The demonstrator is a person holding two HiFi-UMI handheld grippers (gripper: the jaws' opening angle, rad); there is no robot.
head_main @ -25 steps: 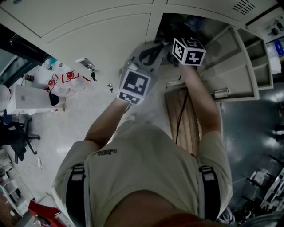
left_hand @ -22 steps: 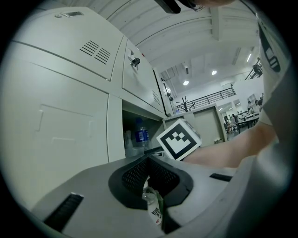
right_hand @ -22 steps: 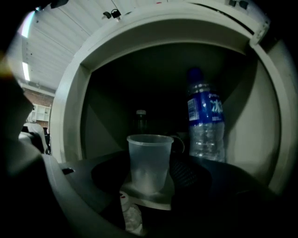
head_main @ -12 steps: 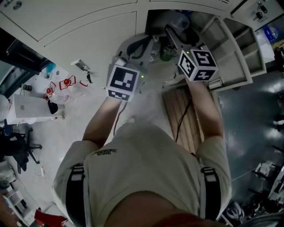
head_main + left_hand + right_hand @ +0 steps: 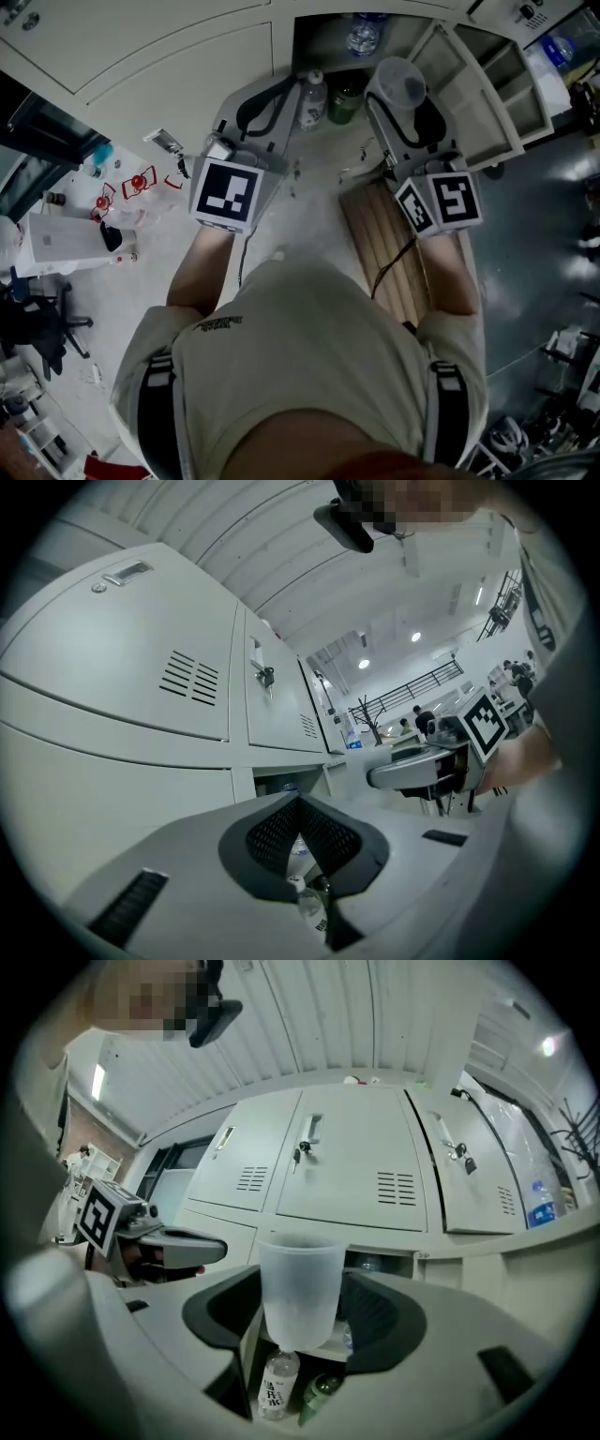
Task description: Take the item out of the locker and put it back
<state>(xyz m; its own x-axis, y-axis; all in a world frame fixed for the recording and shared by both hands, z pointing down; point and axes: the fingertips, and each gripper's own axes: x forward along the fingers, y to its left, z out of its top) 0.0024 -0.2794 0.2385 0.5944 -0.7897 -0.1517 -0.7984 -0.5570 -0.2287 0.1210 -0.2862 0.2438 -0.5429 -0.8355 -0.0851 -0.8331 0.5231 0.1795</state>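
The person's beige short-sleeved shirt [image 5: 300, 347] fills the bottom of the head view, and both forearms reach away from it over a slatted wooden board [image 5: 380, 239] on the floor. The left gripper [image 5: 300, 801] has its dark ribbed jaws closed tip to tip with nothing between them (only the lockers show past the tips). The right gripper [image 5: 302, 1299] stands beside it, its jaws spread fairly wide and clamped on either side of a translucent plastic cup [image 5: 300, 1283]. The cup is upright with its mouth up, and it hangs in the air just in front of the open grey metal locker [image 5: 319, 45], outside the compartment. Beyond the cup, in the lower part of the locker, a clear plastic bottle with a white cap [image 5: 312, 98] stands just beside a green bottle [image 5: 344, 101]. Another clear water bottle [image 5: 363, 36] stands on the shelf above them. The locker's grey door [image 5: 487, 103] is swung open on the right.
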